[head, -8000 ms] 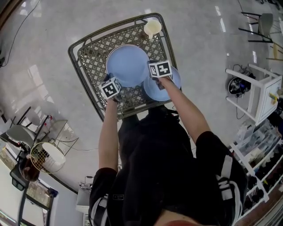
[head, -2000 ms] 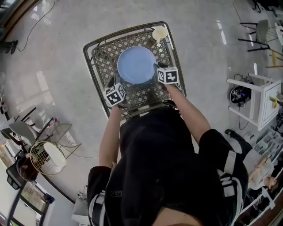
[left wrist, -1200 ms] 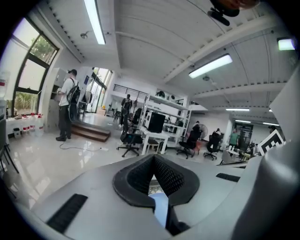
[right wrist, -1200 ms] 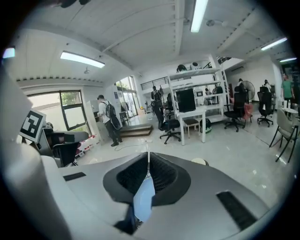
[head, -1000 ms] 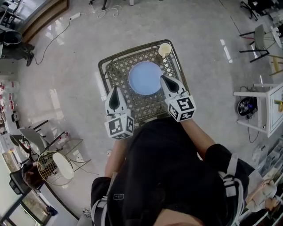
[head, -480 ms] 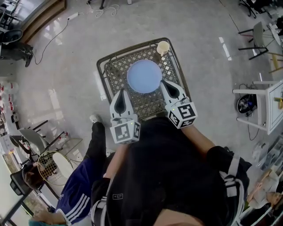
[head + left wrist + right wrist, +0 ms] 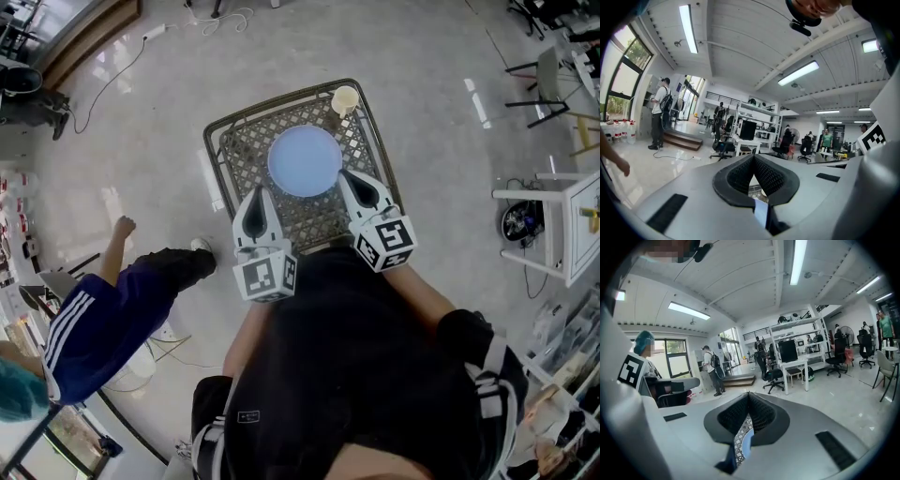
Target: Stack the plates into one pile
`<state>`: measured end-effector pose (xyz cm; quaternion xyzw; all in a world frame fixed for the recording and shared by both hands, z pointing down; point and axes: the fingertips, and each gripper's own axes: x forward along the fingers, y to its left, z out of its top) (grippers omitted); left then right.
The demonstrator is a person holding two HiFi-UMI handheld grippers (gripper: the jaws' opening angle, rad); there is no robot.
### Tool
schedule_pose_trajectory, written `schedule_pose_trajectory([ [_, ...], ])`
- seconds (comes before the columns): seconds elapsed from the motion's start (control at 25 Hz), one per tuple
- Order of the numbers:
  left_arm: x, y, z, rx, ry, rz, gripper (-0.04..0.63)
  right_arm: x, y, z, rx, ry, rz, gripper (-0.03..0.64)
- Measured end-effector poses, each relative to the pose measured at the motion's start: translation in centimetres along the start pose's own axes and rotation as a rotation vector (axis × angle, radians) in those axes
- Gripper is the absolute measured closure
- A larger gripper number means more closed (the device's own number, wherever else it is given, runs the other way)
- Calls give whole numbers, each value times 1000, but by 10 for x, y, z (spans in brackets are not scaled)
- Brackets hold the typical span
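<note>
One pile of light-blue plates (image 7: 305, 161) rests in the middle of the metal lattice table (image 7: 234, 141). Both grippers hover well above the table's near edge, close to my body, pointing out over it. My left gripper (image 7: 260, 191) is to the left of the pile, jaws pressed together with nothing in them. My right gripper (image 7: 342, 172) is at the pile's near right, also shut and empty. In the right gripper view a sliver of blue plate (image 7: 747, 443) and lattice (image 7: 740, 437) shows below the closed jaws (image 7: 748, 395). The left gripper view shows closed jaws (image 7: 753, 157).
A cream cup (image 7: 344, 97) stands at the table's far right corner. A person in blue striped trousers (image 7: 94, 323) walks across the floor at the left. White shelving (image 7: 562, 225) and chairs stand at the right. Shiny floor surrounds the table.
Eight seconds ago two plates lay side by side; now they form one pile. Both grippers have lifted off the table. In the last second a person walked in at the left.
</note>
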<state>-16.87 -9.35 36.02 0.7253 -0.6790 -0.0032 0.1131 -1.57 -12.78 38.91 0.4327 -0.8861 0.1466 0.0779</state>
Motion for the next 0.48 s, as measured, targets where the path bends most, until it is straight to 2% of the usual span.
schedule_pose_trajectory([
  [0.48,3,-1,-4,-2,7,10,578,1,-3,-2,2,4,12,607],
])
